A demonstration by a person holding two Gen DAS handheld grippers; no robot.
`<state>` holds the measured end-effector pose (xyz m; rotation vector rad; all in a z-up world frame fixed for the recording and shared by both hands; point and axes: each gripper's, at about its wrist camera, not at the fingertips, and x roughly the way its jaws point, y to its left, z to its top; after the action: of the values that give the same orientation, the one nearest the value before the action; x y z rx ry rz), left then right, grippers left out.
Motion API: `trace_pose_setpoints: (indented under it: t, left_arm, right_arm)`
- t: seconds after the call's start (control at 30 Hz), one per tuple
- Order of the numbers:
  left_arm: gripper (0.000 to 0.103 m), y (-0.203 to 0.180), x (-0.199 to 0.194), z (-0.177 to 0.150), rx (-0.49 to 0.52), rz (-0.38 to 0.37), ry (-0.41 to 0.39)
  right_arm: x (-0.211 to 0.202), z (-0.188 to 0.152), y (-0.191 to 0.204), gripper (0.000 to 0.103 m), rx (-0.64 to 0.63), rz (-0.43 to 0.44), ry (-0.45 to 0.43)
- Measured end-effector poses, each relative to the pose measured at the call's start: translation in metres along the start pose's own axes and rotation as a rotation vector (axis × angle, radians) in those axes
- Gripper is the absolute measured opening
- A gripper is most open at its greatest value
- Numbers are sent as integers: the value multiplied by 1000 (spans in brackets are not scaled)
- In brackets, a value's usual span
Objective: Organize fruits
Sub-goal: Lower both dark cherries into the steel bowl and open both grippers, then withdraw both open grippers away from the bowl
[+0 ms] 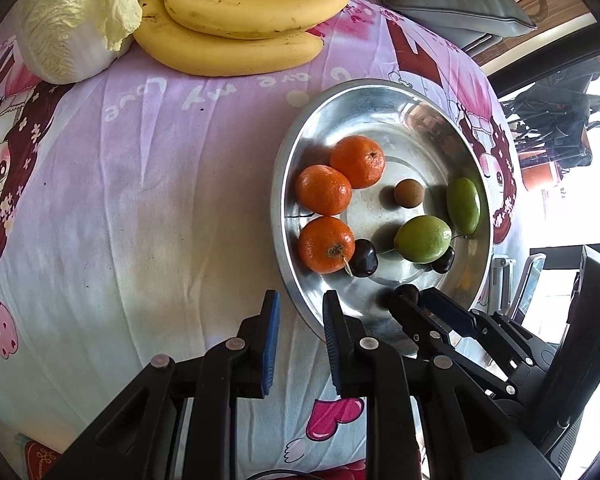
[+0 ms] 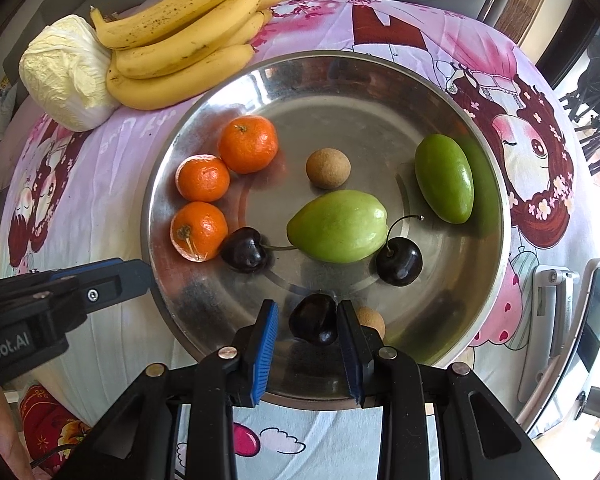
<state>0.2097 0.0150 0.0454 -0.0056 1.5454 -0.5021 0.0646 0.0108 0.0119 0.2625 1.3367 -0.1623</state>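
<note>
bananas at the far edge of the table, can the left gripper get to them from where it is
Probably yes. The left gripper is open and empty at the metal bowl's near-left rim, and only bare tablecloth lies between it and the bananas. The cabbage sits beside them, not in front.

A round, shiny steel dish (image 2: 380,80) holds three orange mandarins (image 2: 248,144) clustered at its left, a small tan longan (image 2: 328,168) near the middle, two green oblong fruits (image 2: 338,232), and two dark cherries with stems (image 2: 399,262). A third dark cherry (image 2: 314,320) sits at the near rim, a second longan (image 2: 370,318) just beside it. A bunch of yellow bananas (image 2: 188,40) lies beyond the dish.
</note>
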Motion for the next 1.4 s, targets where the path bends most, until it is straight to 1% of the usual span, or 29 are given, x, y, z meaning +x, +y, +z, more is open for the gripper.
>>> trace_pose_setpoints:
  t: [0.03,0.07,0.1,0.13,0.2,0.3,0.4,0.47,0.53,0.67,0.7,0.77,0.93,0.97,1.07,1.17,1.27,1.4]
  left_arm:
    - [33,3,0,0,-8,4,2]
    - [46,7,0,0,-18,10,2]
    - [53,11,-1,-1,-30,23,-4]
    - [61,15,-2,-1,-43,45,-15]
    - [62,21,-5,-1,-52,91,-40]
    - [63,28,-5,-2,-45,143,-48]
    - [67,36,-3,-3,-42,185,-55]
    - [70,44,-2,-6,-52,200,-53]
    - [70,52,0,-8,-68,209,-46]
    - [70,59,3,-9,-76,240,-44]
    - [71,60,3,-9,-75,245,-48]
    - [79,62,2,-10,-75,242,-54]
    - [80,63,2,-11,-74,221,-66]
    - [80,66,1,-15,-73,221,-70]
    - [82,70,-1,-23,-71,217,-84]
    - [82,78,-4,-32,-71,199,-99]
    - [82,88,-7,-42,-73,210,-123]
    - [82,100,-11,-56,-85,207,-125]
  right_arm:
    - [0,-2,0,35,2,-2,0]
    - [-2,-3,1,36,5,-4,1]
    - [-2,-4,2,43,8,-2,0]
    - [-3,-4,3,52,10,-2,-2]
    - [-5,-5,8,60,7,-13,-10]
    - [-8,-5,16,62,-1,-17,-16]
    - [-9,-5,22,68,0,-19,-20]
    - [-10,-4,27,72,0,-22,-21]
    - [-9,-4,31,78,-4,-23,-22]
    - [-3,-3,32,81,-1,-35,-11]
    - [-2,-3,33,84,3,-37,-10]
    - [0,-3,33,88,13,-43,-13]
    - [-1,-2,25,101,45,-35,-24]
    - [0,-2,24,103,50,-35,-25]
    - [-2,-1,20,103,64,-31,-26]
    - [-2,-3,19,103,80,-32,-26]
    - [-5,-9,19,103,87,-37,-30]
    - [-6,-21,27,103,79,-21,-37]
